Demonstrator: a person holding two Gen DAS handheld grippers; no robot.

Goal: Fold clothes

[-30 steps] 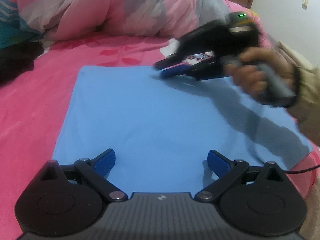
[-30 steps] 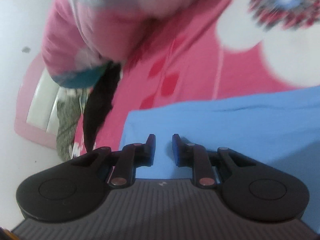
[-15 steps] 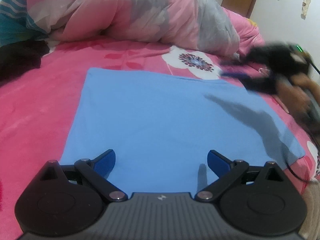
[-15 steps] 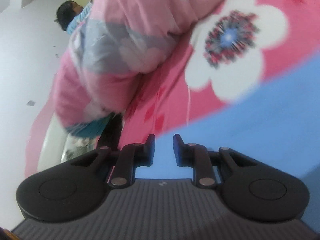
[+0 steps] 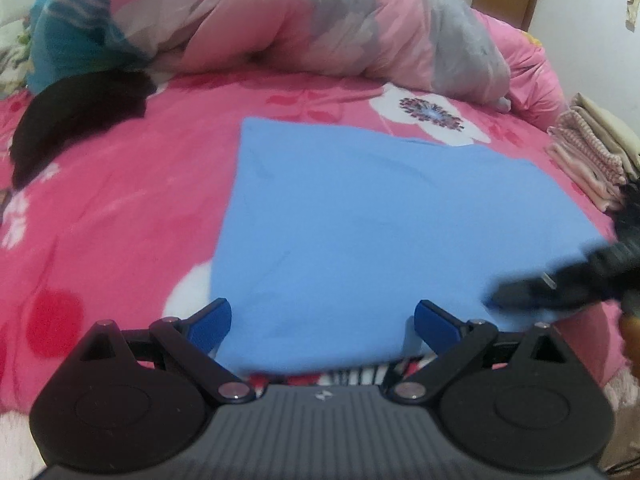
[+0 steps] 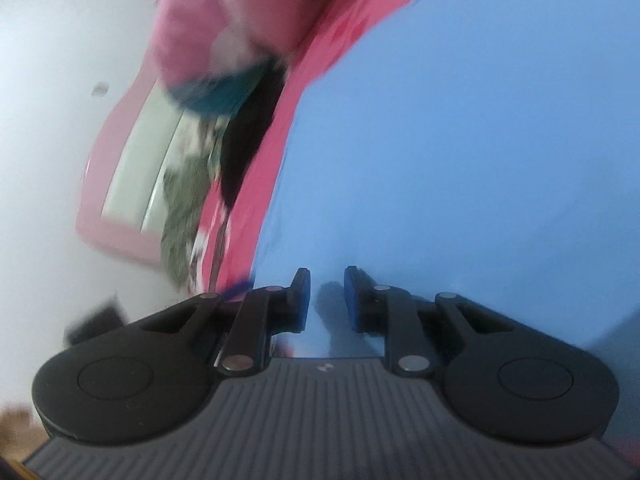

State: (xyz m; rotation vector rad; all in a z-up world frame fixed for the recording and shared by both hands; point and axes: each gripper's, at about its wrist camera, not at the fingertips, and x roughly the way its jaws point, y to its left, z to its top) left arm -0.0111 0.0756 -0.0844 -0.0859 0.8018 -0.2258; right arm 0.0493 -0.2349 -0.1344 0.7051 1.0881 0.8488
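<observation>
A blue garment (image 5: pixel 380 220) lies folded flat on the pink flowered bed sheet (image 5: pixel 120 208). My left gripper (image 5: pixel 322 322) hangs open and wide over the garment's near edge, with nothing between its blue pads. In the left wrist view my right gripper (image 5: pixel 500 298) is a dark blur low over the garment's near right corner. In the right wrist view the right gripper (image 6: pixel 327 296) sits just above the blue garment (image 6: pixel 460 140) near its edge. Its jaws stand a narrow gap apart and hold nothing.
A bunched pink and grey quilt (image 5: pixel 320 32) fills the back of the bed. A black garment (image 5: pixel 76 116) and a teal cloth (image 5: pixel 76 36) lie at the far left. A stack of folded clothes (image 5: pixel 588 156) sits at the right edge.
My right gripper swept from the garment's far edge out to the right, then down to its near right corner. My left gripper shifted left and back, so the near edge now shows.
</observation>
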